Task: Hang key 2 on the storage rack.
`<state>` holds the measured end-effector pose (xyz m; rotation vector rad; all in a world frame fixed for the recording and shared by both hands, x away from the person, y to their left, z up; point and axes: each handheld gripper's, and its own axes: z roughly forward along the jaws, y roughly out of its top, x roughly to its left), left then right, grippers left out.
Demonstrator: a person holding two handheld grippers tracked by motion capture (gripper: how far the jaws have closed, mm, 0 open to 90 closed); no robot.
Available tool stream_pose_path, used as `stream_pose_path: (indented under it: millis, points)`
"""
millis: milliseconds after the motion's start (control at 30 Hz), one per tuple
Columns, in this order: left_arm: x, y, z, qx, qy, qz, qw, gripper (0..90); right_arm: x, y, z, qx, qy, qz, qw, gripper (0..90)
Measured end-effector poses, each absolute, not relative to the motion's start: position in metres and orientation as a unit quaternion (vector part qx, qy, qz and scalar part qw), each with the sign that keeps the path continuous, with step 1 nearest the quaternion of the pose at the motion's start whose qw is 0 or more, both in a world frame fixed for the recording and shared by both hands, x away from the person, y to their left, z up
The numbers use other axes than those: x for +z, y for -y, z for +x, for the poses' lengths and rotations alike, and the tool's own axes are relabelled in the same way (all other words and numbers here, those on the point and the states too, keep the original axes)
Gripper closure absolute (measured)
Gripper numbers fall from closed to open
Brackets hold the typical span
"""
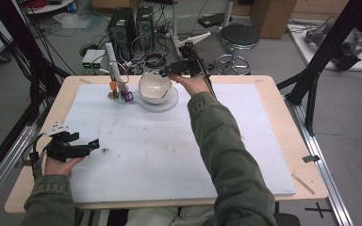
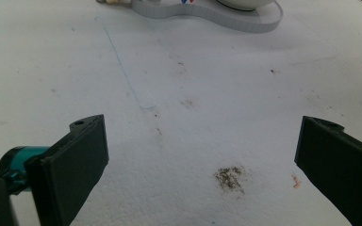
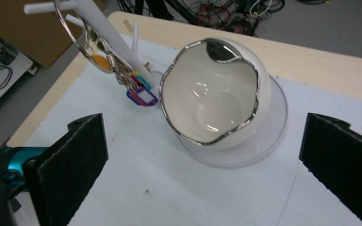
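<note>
Black jaws of right tool (image 3: 202,155) wide apart, holding nothing. White bowl (image 3: 214,92), silver-rimmed, tilted and empty, sits just ahead between them on clear base (image 3: 264,146). Left tool (image 2: 200,160) likewise spread, empty, over white surface (image 2: 193,94).

The left tool (image 2: 202,160) hangs with its black jaws spread wide over the white foam-covered tabletop (image 2: 179,94), a dark crumbly smudge (image 2: 229,178) between them; a clear round base (image 2: 217,14) lies far ahead.
</note>
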<state>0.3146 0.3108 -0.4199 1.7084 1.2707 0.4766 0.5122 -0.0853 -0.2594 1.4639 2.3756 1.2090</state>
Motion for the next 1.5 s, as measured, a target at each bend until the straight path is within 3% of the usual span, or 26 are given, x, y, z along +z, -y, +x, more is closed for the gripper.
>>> stream_pose_path:
  millis: [667,1500]
  points:
    - [-0.419,-0.311,0.313,0.196,-0.517,0.694,0.460,3.7,-0.285,0.131,0.490,0.401,-0.764,0.502,0.061,0.6]
    - [-0.418,-0.312,0.311,0.202,-0.517,0.692,0.462,3.7,-0.324,0.201,0.436,0.402,-0.743,0.529,0.083,0.7]
